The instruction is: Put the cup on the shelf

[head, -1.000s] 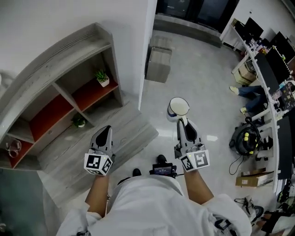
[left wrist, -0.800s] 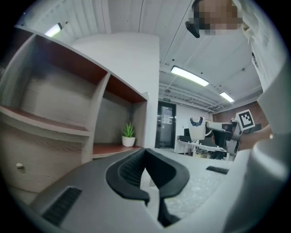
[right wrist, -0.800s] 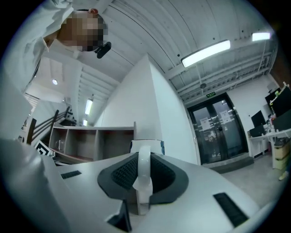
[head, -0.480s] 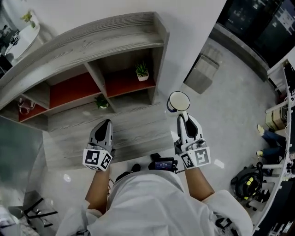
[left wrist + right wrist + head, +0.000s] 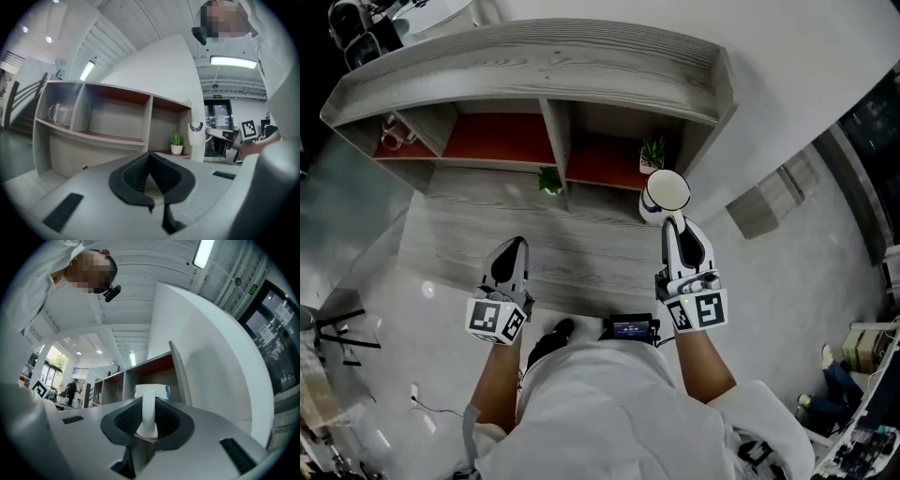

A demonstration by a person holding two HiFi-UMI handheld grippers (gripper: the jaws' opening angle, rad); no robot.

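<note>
My right gripper (image 5: 672,221) is shut on the handle of a white cup (image 5: 664,193) with a blue mark, held upright in front of the shelf's right compartment. In the right gripper view the cup's handle (image 5: 149,412) sits between the pads of that gripper (image 5: 149,422). The grey shelf (image 5: 534,66) with red back panels spans the top of the head view. Lower left, my left gripper (image 5: 508,253) is shut and holds nothing. Seen from the left gripper (image 5: 150,161), the cup (image 5: 196,134) is at the right, beside the shelf (image 5: 112,138).
A small potted plant (image 5: 652,155) stands in the right compartment, close behind the cup. A second plant (image 5: 549,180) sits on the low grey platform (image 5: 487,234). A glass mug (image 5: 391,141) occupies the left compartment. A white wall (image 5: 825,56) borders the shelf's right side.
The view has swung round so the shelf now lies straight ahead instead of off to the left. The cup stays in my right gripper, now close to the right compartment.
</note>
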